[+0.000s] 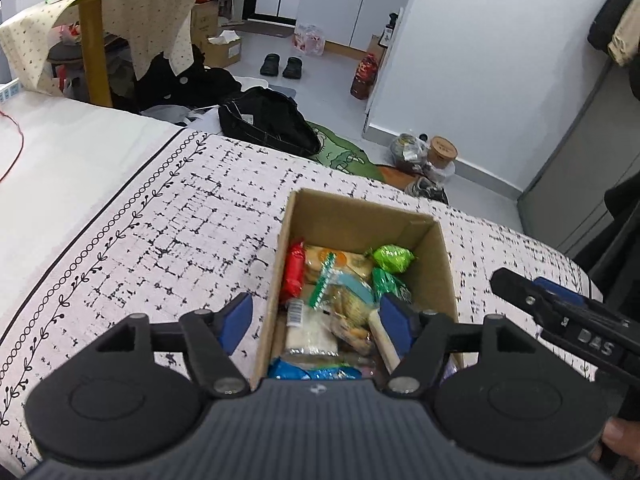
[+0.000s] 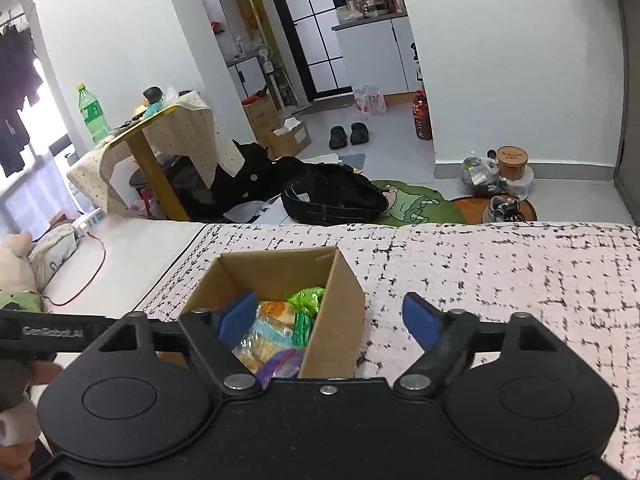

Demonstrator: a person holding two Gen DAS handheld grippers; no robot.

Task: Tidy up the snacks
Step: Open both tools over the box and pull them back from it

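The left gripper (image 1: 316,322) hangs over the near end of the cardboard box (image 1: 438,264), its blue pads (image 1: 236,320) spread with nothing between them; the left pad stands outside the box's left wall, the right pad over the contents. The right gripper (image 2: 332,322) sits just beside the box on its right, jaws likewise spread and empty; one pad lies over the box's interior, the other over the patterned bedcover (image 2: 500,272).

The box rests on the bedcover and is already well filled; a red packet (image 1: 294,274) lies along the left wall, green wrappers (image 1: 392,258) at the far right corner, a clear pack of pale snack (image 1: 308,328) and a blue packet (image 1: 300,372) at the near end. No loose snack shows on the cover in either view.

Judged from this, the step in hand is release and withdrawal after a deposit, or a tidy of the contents; the operator should lift each gripper straight clear before moving sideways, so that a pad does not catch the thin box wall and drag or tip the box; any settling push should press flat on the top packets, not pinch crinkly wrappers.

Beyond the bed lie a black bag (image 1: 268,122) and a green rug (image 1: 344,156) on the floor.
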